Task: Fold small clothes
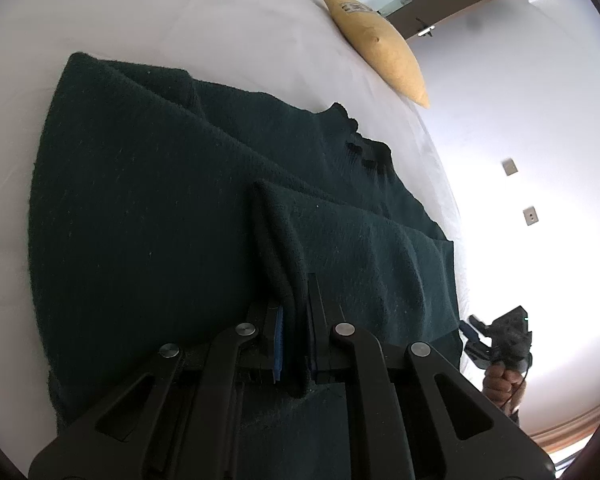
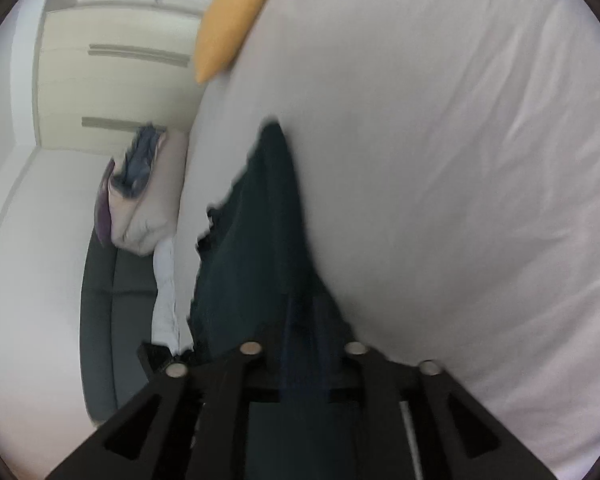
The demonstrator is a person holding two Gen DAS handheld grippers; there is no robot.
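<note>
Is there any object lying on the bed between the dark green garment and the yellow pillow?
Nothing visible. In the left wrist view, only bare white sheet lies between the dark green garment and the yellow pillow.

Dark green garment (image 1: 148,208), white sheet (image 1: 180,20), mustard-yellow pillow (image 1: 384,44)

A white bed sheet (image 1: 180,20) fills most of both views, with a yellow cushion (image 1: 380,40) lying on it at about one o'clock in the left wrist view and twelve o'clock in the right. Two wall plates (image 1: 510,167) sit on the white wall at three o'clock in the left view. In the right view a grey sofa (image 2: 104,320) at eight o'clock carries a pale pillow (image 2: 140,208), with cream cabinet doors (image 2: 112,92) at ten o'clock.
</note>
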